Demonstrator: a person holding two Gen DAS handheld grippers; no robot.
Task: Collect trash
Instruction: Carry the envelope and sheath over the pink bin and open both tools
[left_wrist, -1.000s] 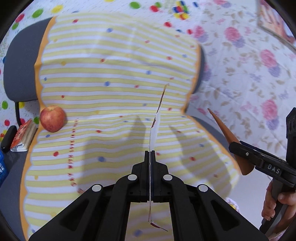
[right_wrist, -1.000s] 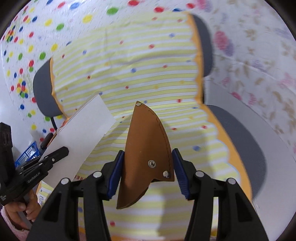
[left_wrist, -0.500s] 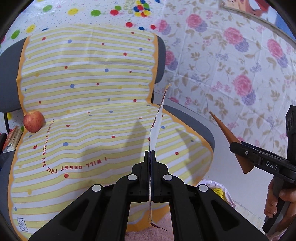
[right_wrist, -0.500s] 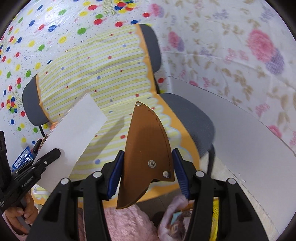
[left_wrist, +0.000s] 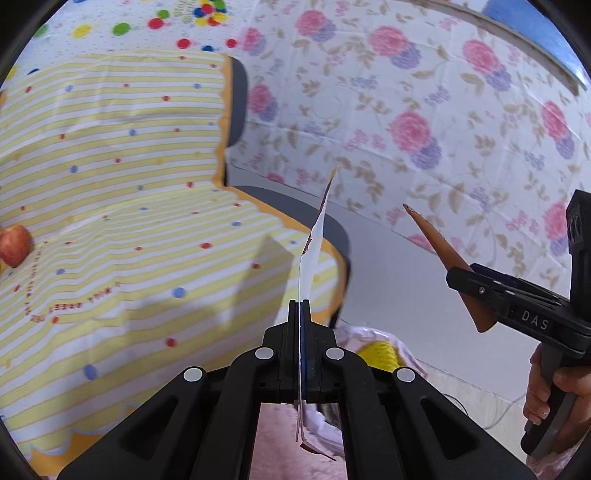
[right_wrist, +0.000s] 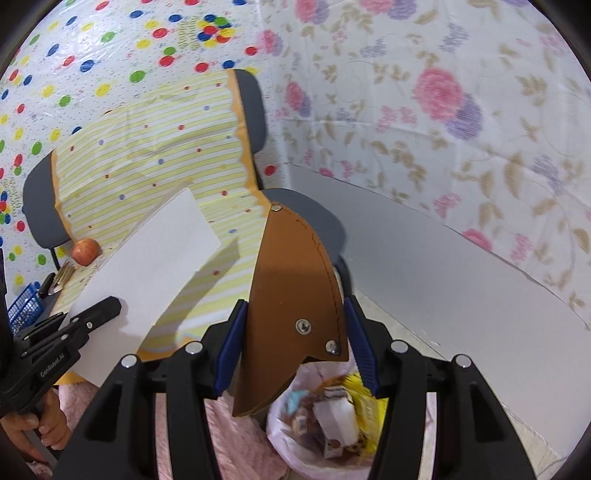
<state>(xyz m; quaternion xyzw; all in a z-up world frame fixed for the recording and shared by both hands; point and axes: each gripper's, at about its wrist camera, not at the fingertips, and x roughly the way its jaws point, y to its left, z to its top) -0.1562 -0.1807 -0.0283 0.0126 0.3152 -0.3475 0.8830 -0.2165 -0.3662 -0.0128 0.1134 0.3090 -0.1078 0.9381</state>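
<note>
Now swings away from the chair (right_wrist: 314, 214) and its striped yellow cover (left_wrist: 129, 221): fills the left-wrist view a second ago, sits pushed toward 9 o'clock at present. Brings more of the floral wall sheet (right_wrist: 443, 110) and the grey panel (right_wrist: 443, 277) below it into the 3 o'clock side. Uncovers a trash bag (right_wrist: 325, 417) at 6 o'clock in the right-wrist view, open-mouthed, already holding wrappers, beside a pink cloth (right_wrist: 229, 443). Suggests carrying is nearly done and dropping comes next.

Clamps fully together, as for the left gripper (left_wrist: 300, 306), on a thin white card (right_wrist: 147, 266), seen edge-on toward 12 o'clock from its own camera. Stands about half open, as for the right gripper (right_wrist: 295, 314), pads pressed on both edges of a brown leather piece (right_wrist: 291, 295), directly above the bag.

Leaves an apple (right_wrist: 85, 251) on the seat at 9 o'clock, a blue basket (right_wrist: 22, 310) lower still.
</note>
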